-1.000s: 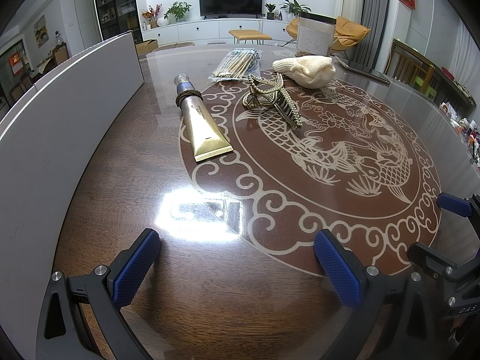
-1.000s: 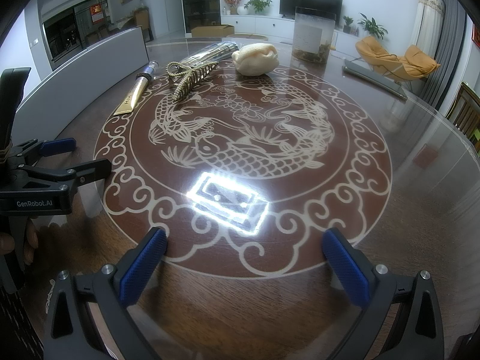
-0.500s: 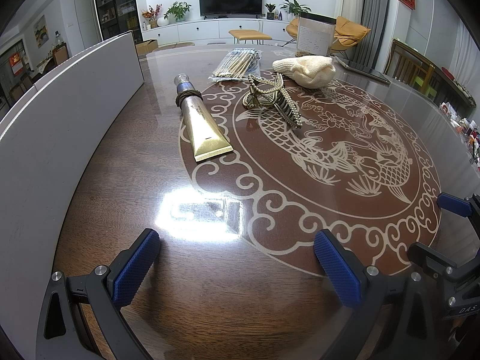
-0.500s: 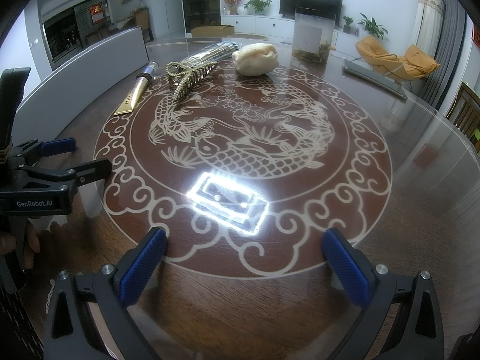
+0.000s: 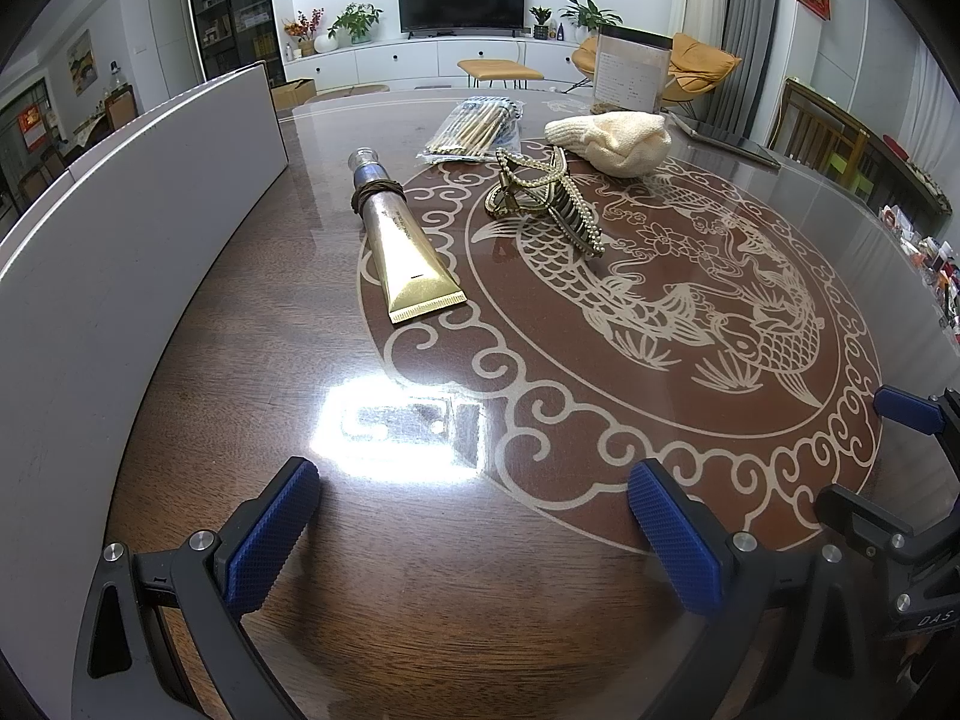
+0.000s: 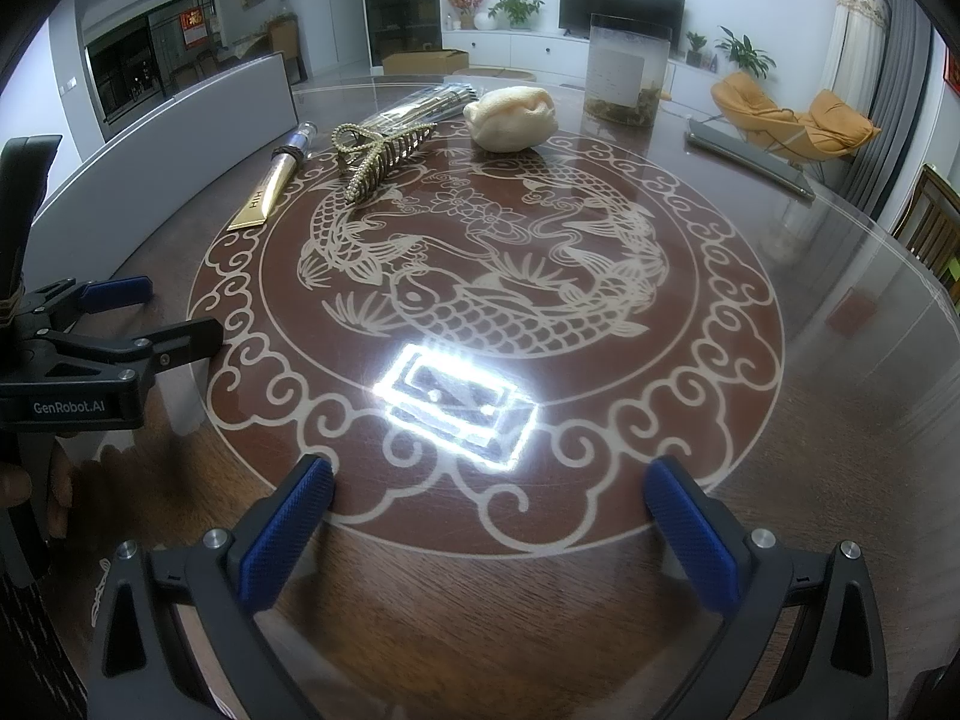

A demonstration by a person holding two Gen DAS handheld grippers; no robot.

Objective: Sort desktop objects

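Note:
A gold tube (image 5: 403, 240) (image 6: 269, 192) with a brown hair tie around its neck lies on the round glass-topped table (image 5: 600, 420). Right of it sits a gold pearl-edged hair claw (image 5: 543, 198) (image 6: 375, 156). Behind are a clear packet of sticks (image 5: 474, 126) (image 6: 420, 108) and a cream knitted bundle (image 5: 618, 141) (image 6: 510, 117). My left gripper (image 5: 474, 534) is open and empty near the table's front, far short of the tube. My right gripper (image 6: 489, 534) is open too, holding nothing. In the right wrist view the left gripper (image 6: 120, 324) shows at the left edge.
A long white curved panel (image 5: 120, 228) (image 6: 180, 120) stands along the table's left side. A clear labelled jar (image 6: 627, 72) (image 5: 630, 69) stands at the far edge, with a flat dark slab (image 6: 750, 159) to its right. Lamp glare (image 6: 456, 399) shines on the glass.

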